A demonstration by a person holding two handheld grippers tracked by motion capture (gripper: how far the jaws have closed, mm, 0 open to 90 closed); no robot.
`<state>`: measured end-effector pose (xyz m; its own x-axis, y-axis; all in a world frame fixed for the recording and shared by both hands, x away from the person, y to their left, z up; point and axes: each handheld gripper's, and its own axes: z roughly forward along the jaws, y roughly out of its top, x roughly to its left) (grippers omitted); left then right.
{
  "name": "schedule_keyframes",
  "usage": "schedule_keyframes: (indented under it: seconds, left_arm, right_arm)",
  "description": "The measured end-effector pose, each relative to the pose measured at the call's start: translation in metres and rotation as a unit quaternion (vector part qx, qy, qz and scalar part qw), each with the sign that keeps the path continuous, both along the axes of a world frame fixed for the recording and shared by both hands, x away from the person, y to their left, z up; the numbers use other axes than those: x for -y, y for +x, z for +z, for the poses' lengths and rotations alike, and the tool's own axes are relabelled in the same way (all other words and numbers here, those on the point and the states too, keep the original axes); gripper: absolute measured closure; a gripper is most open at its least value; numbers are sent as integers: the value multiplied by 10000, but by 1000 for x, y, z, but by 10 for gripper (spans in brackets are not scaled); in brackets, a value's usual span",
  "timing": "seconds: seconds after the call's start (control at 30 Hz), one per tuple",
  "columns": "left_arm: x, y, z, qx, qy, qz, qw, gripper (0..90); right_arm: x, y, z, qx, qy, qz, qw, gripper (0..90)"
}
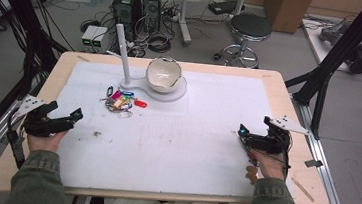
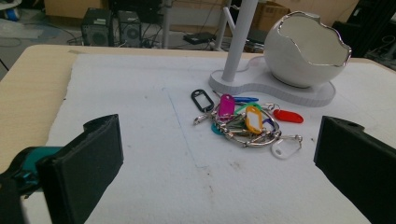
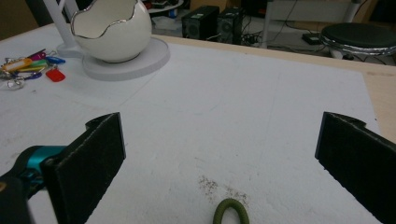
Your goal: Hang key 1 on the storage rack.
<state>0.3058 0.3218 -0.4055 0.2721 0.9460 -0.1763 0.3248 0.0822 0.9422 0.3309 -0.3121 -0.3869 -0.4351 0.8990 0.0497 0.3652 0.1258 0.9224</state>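
- My landmark is the egg-shaped bowl [image 1: 163, 74], which sits on its white stand [image 1: 179, 93] toward the far edge of the white mat [image 1: 189, 148]; the stand's thin post [image 1: 122, 51] rises just left of the bowl.
- The bunch of keys [image 1: 121, 101] lies flat on the mat on my side of the bowl and to its left, just beside the stand's rim; whether it touches I cannot tell. The red tag [image 2: 287, 115] is the piece nearest the stand.
- My left gripper [image 1: 61, 117] hovers near the mat's left edge, well apart from the bowl, on my side of it. Its jaws are spread wide and grip nothing. In the left gripper view the keys lie between them, farther off.
- My right gripper [image 1: 242, 133] sits near the mat's right edge, well apart from the bowl, jaws likewise released and empty.
- Between each gripper and the bowl there is bare mat, so I have free room on both sides.
- A small green loop [image 3: 230, 211] shows at the bottom of the right gripper view.
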Motion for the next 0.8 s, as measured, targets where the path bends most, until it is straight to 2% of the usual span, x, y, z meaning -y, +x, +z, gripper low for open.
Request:
schedule_keyframes:
  seconds: [0.17, 0.3, 0.47, 0.53, 0.6, 0.63, 0.8]
  left_arm:
    - [0, 0, 0, -2, 0, -2, 10000, 18]
    - [0, 0, 0, -7, -4, -3, 10000, 18]
    - [0, 0, 0, 2, 3, -8, 10000, 18]
    - [0, 0, 0, 7, 5, -8, 10000, 18]
    - [0, 0, 0, 9, 5, -5, 10000, 18]
    - [0, 0, 0, 4, 12, -15, 10000, 18]
    - [1, 0, 0, -6, 15, -25, 10000, 18]
  right_arm:
    - [1, 2, -2, -167, -255, 69, 9995, 6]
    - [2, 3, -3, -201, -256, 93, 9994, 6]
    - [5, 5, -4, -387, -275, 172, 9987, 6]
    - [7, 6, -6, -525, -360, 231, 9977, 6]
    - [7, 7, -7, -564, -406, 250, 9973, 6]
    - [7, 8, -8, -665, -459, 278, 9963, 6]
    - [7, 10, -12, -912, -516, 346, 9939, 6]
